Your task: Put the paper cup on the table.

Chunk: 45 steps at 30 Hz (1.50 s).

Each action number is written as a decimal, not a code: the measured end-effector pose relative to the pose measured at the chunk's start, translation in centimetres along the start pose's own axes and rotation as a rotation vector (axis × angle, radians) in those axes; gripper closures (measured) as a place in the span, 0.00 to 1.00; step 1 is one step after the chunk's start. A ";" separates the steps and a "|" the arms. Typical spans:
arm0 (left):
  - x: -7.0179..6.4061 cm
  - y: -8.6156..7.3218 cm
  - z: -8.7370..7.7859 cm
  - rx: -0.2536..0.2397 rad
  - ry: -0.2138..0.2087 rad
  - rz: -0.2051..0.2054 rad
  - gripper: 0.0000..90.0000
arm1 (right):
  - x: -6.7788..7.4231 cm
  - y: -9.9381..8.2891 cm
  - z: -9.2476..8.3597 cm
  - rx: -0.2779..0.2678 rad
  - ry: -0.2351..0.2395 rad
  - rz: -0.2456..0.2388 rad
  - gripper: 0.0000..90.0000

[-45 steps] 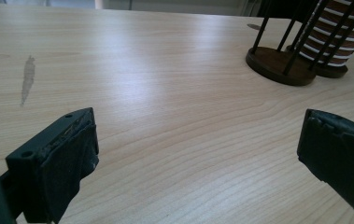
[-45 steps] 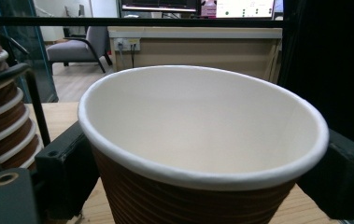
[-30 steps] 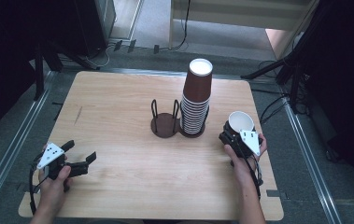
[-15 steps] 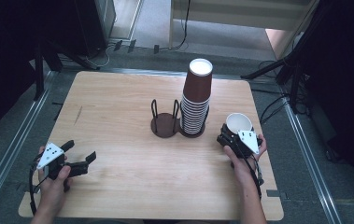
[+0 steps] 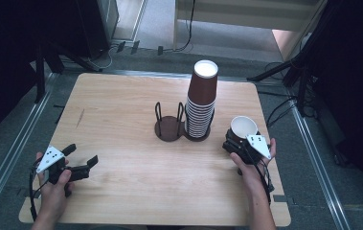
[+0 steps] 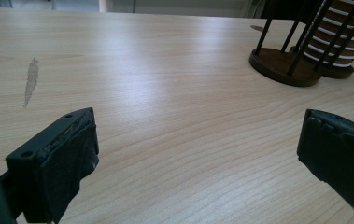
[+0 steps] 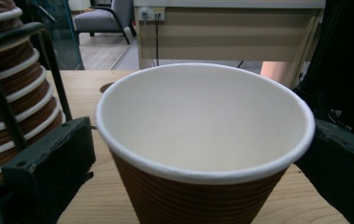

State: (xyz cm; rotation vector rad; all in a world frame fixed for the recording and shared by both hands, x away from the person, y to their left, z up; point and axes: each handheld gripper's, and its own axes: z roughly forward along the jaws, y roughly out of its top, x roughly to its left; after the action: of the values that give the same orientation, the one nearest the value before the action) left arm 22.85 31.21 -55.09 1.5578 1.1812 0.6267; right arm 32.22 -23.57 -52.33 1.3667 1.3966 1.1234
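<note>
A brown ribbed paper cup (image 5: 243,127) with a white inside stands upright on the table at the right. My right gripper (image 5: 236,139) straddles it. Its jaws have just been opening and stand wide on either side of the cup (image 7: 202,126), with the pads off its wall. My left gripper (image 5: 81,154) rests near the front left of the table, open, with only bare wood between its jaws (image 6: 198,154). A tall stack of brown cups (image 5: 202,103) sits in a wire holder at the table's middle.
An empty round wire holder (image 5: 169,127) stands just left of the stack, seen also as a dark base (image 6: 284,65). A grey scuff mark (image 6: 31,80) lies on the wooden table (image 5: 121,110). Metal rails run along both table sides.
The right gripper's jaws have spread away from the cup, which stays standing in place. The left hand and gripper have not moved.
</note>
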 end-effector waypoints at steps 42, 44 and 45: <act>-0.1 -0.1 -0.1 -0.001 0.004 0.008 0.00 | -0.9 1.2 -9.0 -0.050 0.110 0.031 0.00; -0.1 -0.1 -0.1 -0.001 0.004 0.008 0.00 | -1.2 1.0 -9.3 -0.048 0.110 0.028 0.00; -0.1 -0.1 -0.1 -0.001 0.004 0.008 0.00 | -1.3 0.9 -9.5 -0.047 0.110 0.027 0.00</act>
State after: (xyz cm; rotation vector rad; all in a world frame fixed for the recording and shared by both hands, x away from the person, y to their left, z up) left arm 22.68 31.13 -55.08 1.5615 1.1778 0.6362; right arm 23.25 -25.21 -49.38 1.3108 1.4242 1.2576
